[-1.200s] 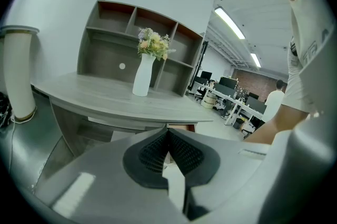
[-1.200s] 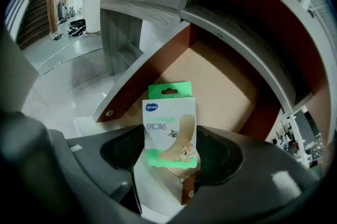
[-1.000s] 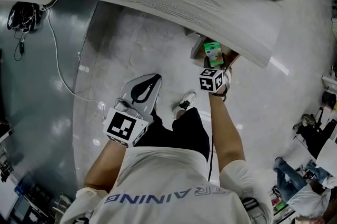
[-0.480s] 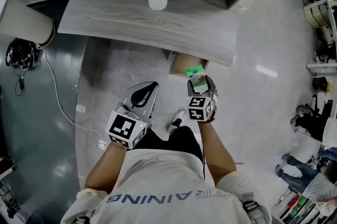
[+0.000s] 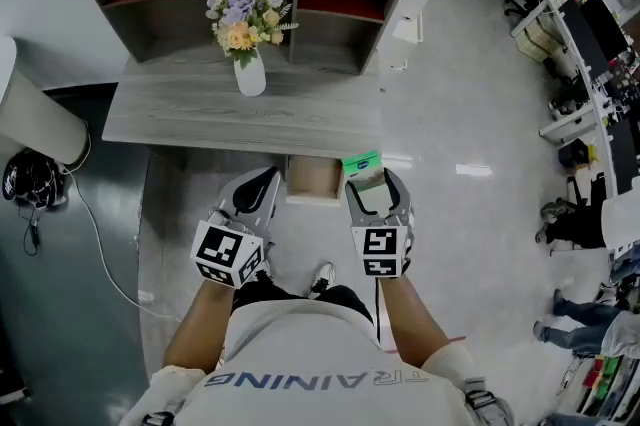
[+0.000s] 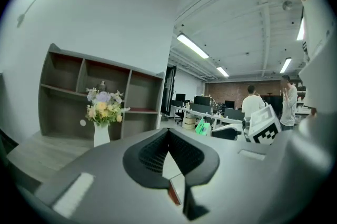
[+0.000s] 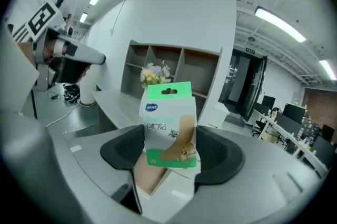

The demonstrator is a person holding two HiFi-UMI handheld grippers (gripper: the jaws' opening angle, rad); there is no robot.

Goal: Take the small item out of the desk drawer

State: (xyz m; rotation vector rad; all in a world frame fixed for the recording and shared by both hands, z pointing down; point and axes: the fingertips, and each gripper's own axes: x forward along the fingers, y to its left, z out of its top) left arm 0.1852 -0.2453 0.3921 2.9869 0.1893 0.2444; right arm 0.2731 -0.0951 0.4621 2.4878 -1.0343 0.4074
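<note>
Two grippers hang before the desk [image 5: 200, 119] in the head view: the left gripper [image 5: 258, 182], and the right gripper [image 5: 372, 182] with a green-white box [image 5: 362, 161] beside the open drawer [image 5: 312, 180]. The shirt [image 5: 320, 354] reads "TRAINING". Left gripper view: fingers pressed together, empty. Right gripper view: fingers pinch the box, printed "创口贴".

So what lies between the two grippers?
The open drawer, in the head view, between the left gripper and the right gripper holding the green box.

Left forearm [image 5: 195, 329] and right forearm [image 5: 412, 314] reach forward side by side. Left claw [image 5: 266, 178] points ahead, jaws together, nothing between them. Right claw [image 5: 373, 181] tips slightly downward, jaws clamped on an upright plaster box [image 7: 169, 125].
</note>
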